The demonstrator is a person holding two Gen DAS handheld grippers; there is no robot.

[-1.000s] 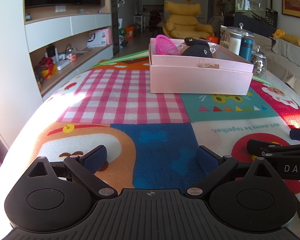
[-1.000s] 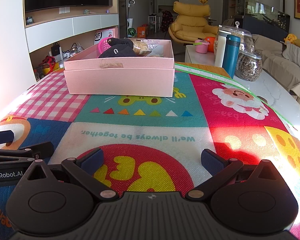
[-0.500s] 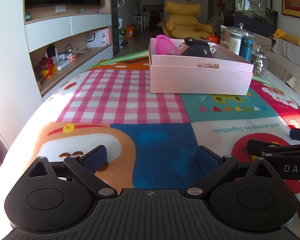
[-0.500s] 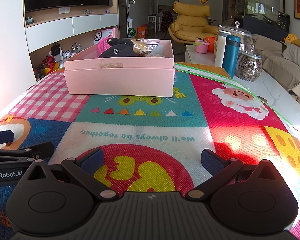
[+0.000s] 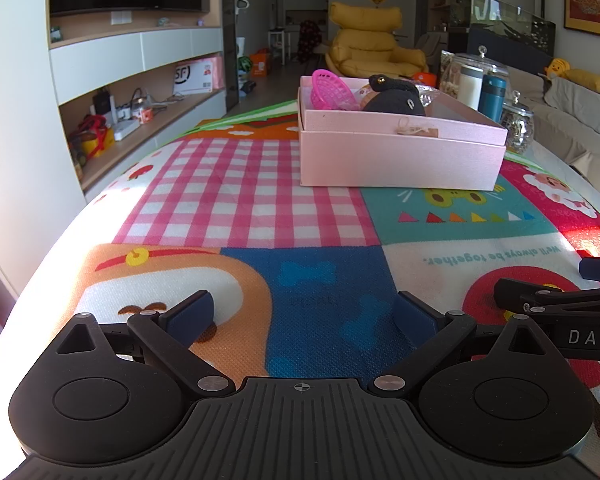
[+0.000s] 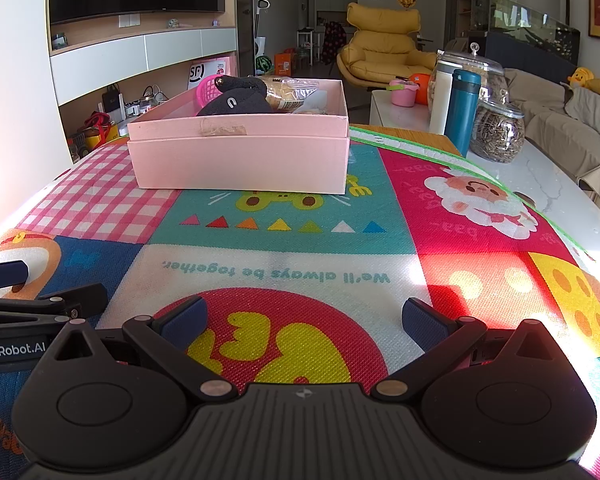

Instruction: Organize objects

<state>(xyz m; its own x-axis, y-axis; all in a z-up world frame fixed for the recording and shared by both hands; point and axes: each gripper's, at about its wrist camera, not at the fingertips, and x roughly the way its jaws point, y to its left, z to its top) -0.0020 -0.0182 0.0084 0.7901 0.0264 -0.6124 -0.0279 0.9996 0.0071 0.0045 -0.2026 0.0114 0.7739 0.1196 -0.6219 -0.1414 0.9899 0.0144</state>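
A pink box (image 5: 400,156) stands on the colourful play mat (image 5: 260,200), far ahead of both grippers; it also shows in the right wrist view (image 6: 240,160). Inside it lie a pink plastic basket (image 5: 332,90), a black plush toy (image 5: 394,96) and a clear snack bag (image 6: 288,92). My left gripper (image 5: 304,316) is open and empty, low over the mat's blue patch. My right gripper (image 6: 304,320) is open and empty over the red circle patch. Each gripper shows at the edge of the other's view.
A teal bottle (image 6: 462,110), a white bottle (image 6: 440,100) and glass jars (image 6: 498,132) stand at the table's far right. A wall shelf (image 5: 132,112) lies to the left, a yellow armchair (image 6: 384,48) and a sofa (image 6: 560,120) beyond.
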